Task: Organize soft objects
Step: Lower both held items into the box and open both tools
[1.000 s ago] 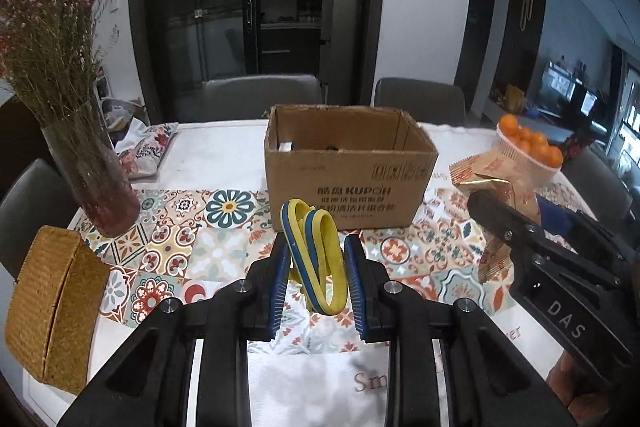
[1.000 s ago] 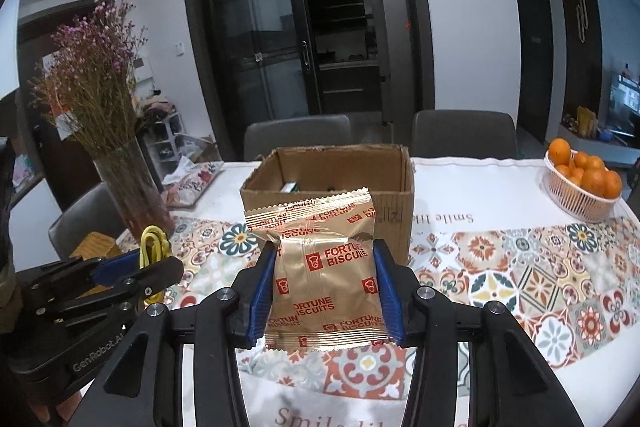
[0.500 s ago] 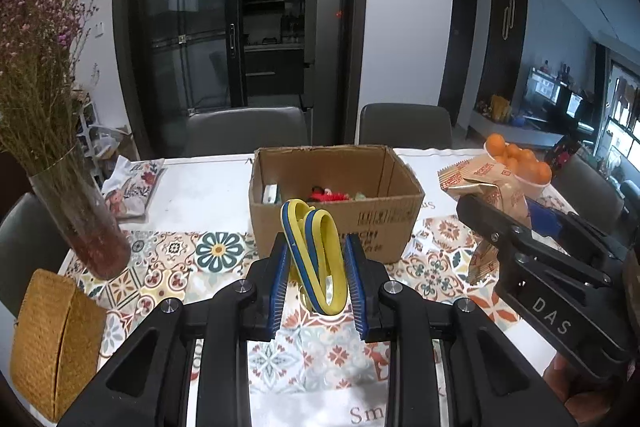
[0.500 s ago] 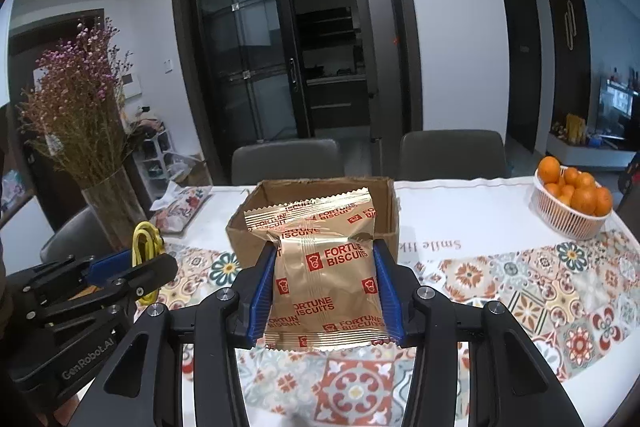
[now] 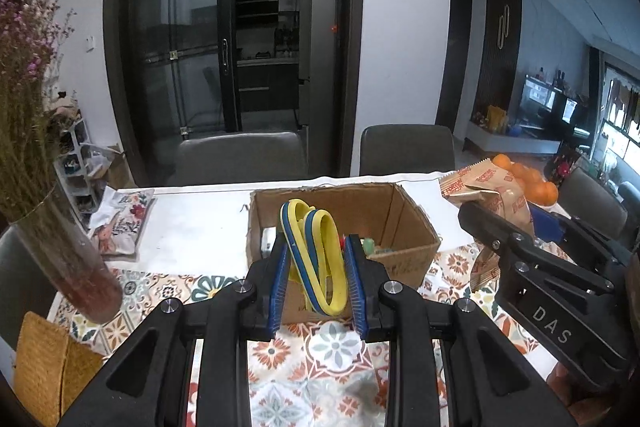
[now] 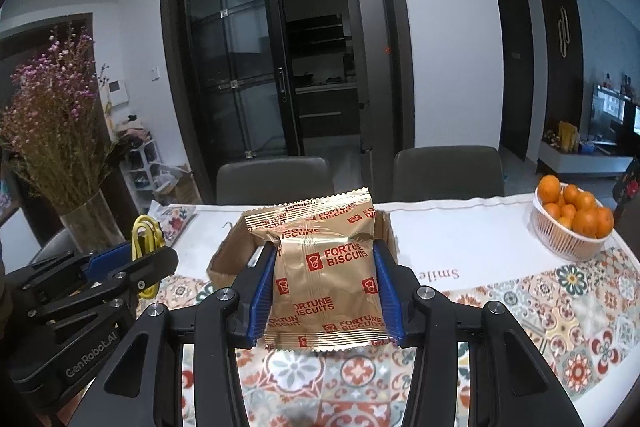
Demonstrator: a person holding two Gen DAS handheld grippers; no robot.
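Note:
My left gripper [image 5: 316, 279] is shut on a folded yellow and blue band [image 5: 318, 259], held up in front of the open cardboard box [image 5: 404, 223]. The band also shows in the right wrist view [image 6: 146, 243]. My right gripper [image 6: 326, 291] is shut on a gold Fortune Biscuits packet [image 6: 326, 279], held above the table before the box [image 6: 228, 255]. The packet shows in the left wrist view [image 5: 496, 195] to the right of the box. Small items lie inside the box, partly hidden.
A glass vase of dried flowers [image 5: 60, 247] stands at the left, a woven box [image 5: 44, 363] near the front left, a floral pouch [image 5: 124, 219] behind. A basket of oranges [image 6: 572, 223] sits at the right. Two chairs [image 6: 276, 179] stand behind the table [image 6: 460, 239].
Both grippers have risen and moved toward the box, each still holding its item. The inside of the box has come into view.

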